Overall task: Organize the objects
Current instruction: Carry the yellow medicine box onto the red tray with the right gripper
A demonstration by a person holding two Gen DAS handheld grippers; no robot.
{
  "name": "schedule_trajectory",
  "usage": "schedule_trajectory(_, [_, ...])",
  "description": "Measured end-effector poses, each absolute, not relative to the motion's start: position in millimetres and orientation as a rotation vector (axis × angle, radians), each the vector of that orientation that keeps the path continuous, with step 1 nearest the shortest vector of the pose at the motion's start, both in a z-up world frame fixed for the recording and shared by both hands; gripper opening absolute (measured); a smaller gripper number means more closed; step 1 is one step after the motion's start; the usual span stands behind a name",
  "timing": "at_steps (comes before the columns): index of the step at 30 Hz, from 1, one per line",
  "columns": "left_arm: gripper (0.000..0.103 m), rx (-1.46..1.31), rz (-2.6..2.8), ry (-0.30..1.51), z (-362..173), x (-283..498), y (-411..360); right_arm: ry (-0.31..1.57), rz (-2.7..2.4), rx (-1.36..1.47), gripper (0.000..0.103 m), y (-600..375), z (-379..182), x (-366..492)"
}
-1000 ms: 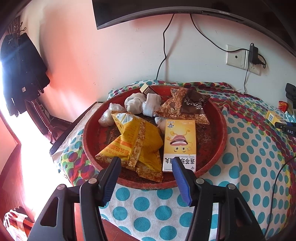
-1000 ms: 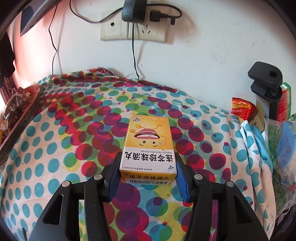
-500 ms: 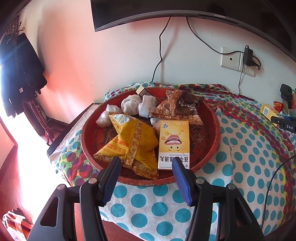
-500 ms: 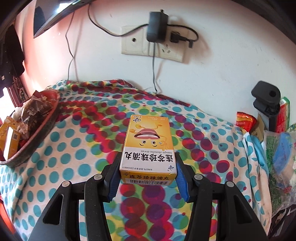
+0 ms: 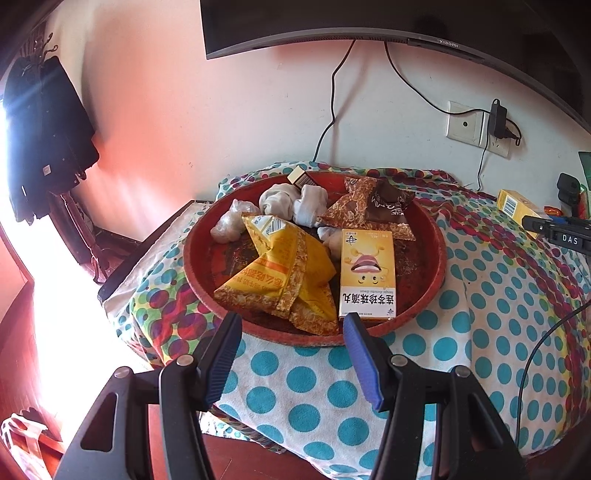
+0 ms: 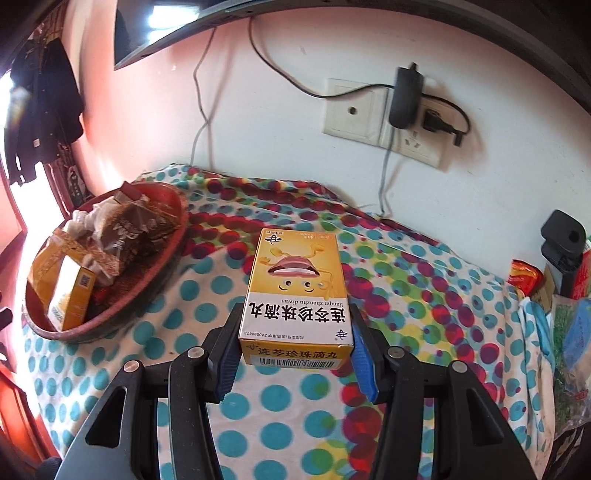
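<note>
My right gripper (image 6: pixel 293 345) is shut on a yellow medicine box (image 6: pixel 297 291) and holds it above the polka-dot cloth. A round red tray (image 5: pixel 436 266) stands on the cloth in the left wrist view and holds a matching yellow box (image 5: pixel 367 275), a yellow snack bag (image 5: pixel 280 273), a brown snack bag (image 5: pixel 373 212) and white wrapped bundles (image 5: pixel 291 201). My left gripper (image 5: pixel 291 347) is open and empty just in front of the tray's near rim. The tray also shows at the left of the right wrist view (image 6: pixel 162 266).
A wall socket with a black charger (image 6: pixel 404 98) is behind the table. A black clamp (image 6: pixel 563 245), red packets (image 6: pixel 524 277) and a plastic bag (image 6: pixel 576 332) crowd the right edge. A monitor (image 5: pixel 369 22) hangs above. Dark clothes (image 5: pixel 44 140) hang at the left.
My right gripper has lifted and swung left with the box, so the red tray comes into its view. My left gripper has drawn back a little from the tray.
</note>
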State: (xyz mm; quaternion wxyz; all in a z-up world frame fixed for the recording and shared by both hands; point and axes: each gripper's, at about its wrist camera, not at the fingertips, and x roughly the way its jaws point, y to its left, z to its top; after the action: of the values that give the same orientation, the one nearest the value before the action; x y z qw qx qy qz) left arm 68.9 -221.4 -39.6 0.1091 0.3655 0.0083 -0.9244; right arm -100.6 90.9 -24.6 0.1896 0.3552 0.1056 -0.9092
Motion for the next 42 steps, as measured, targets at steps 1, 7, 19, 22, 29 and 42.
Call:
schedule_trajectory(1, [0.059,1.073,-2.716,0.030,-40,70,-224,0.299,-2.549,0.992,0.050,86,-23,-99])
schedule_trajectory(7, [0.059,1.058,-2.705,0.067,-39,82,-238,0.321,-2.501,0.958,0.050,52,-15,-90])
schedule_trajectory(19, [0.059,1.045,-2.668,0.116,-41,99,-264,0.360,-2.405,0.908,0.050,-14,-7,-72])
schedule_trajectory(22, [0.059,1.046,-2.656,0.129,-42,102,-271,0.366,-2.382,0.901,0.050,-30,-7,-68])
schedule_trajectory(29, [0.059,1.059,-2.619,0.160,-49,110,-289,0.379,-2.332,0.896,0.050,-63,-10,-64])
schedule_trajectory(42, [0.059,1.055,-2.578,0.223,-55,119,-317,0.412,-2.254,0.908,0.050,-114,-19,-64])
